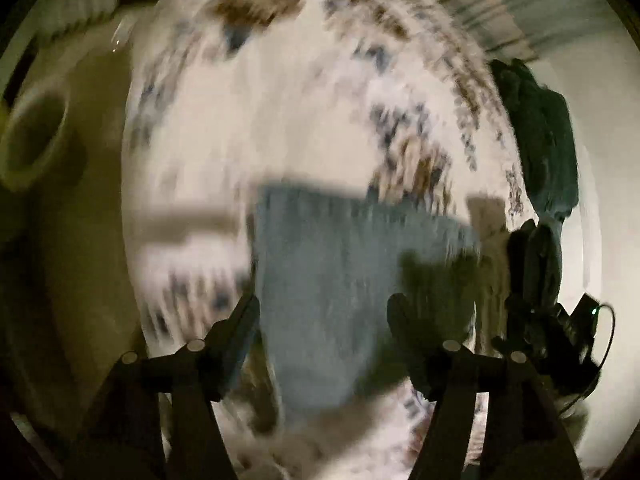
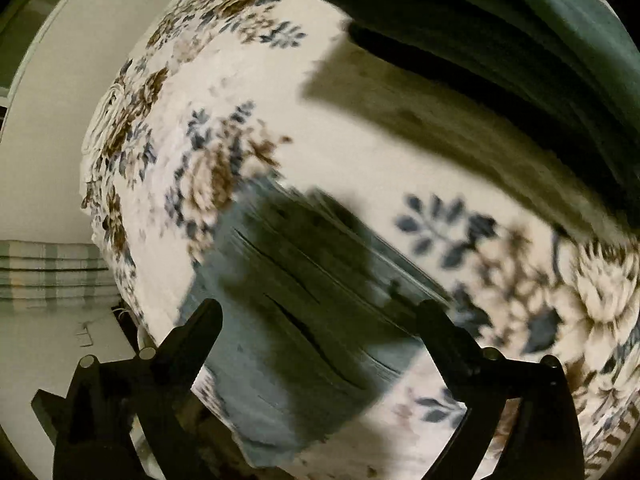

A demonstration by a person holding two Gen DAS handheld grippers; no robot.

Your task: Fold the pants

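Folded light blue pants (image 1: 332, 280) lie on a floral bedspread (image 1: 280, 120); they also show in the right wrist view (image 2: 288, 320), stacked in layers. My left gripper (image 1: 324, 312) is open and empty above the pants, its fingers spread to either side. My right gripper (image 2: 320, 320) is open and empty above the same folded pants. The right gripper also shows at the right edge of the left wrist view (image 1: 536, 264). The left wrist view is blurred by motion.
A dark green cloth pile (image 1: 544, 140) lies at the bed's right side, and shows large at the top of the right wrist view (image 2: 500, 40). A striped folded blanket (image 2: 52, 276) sits off the bed's left edge. A round pale object (image 1: 32, 140) stands on the floor.
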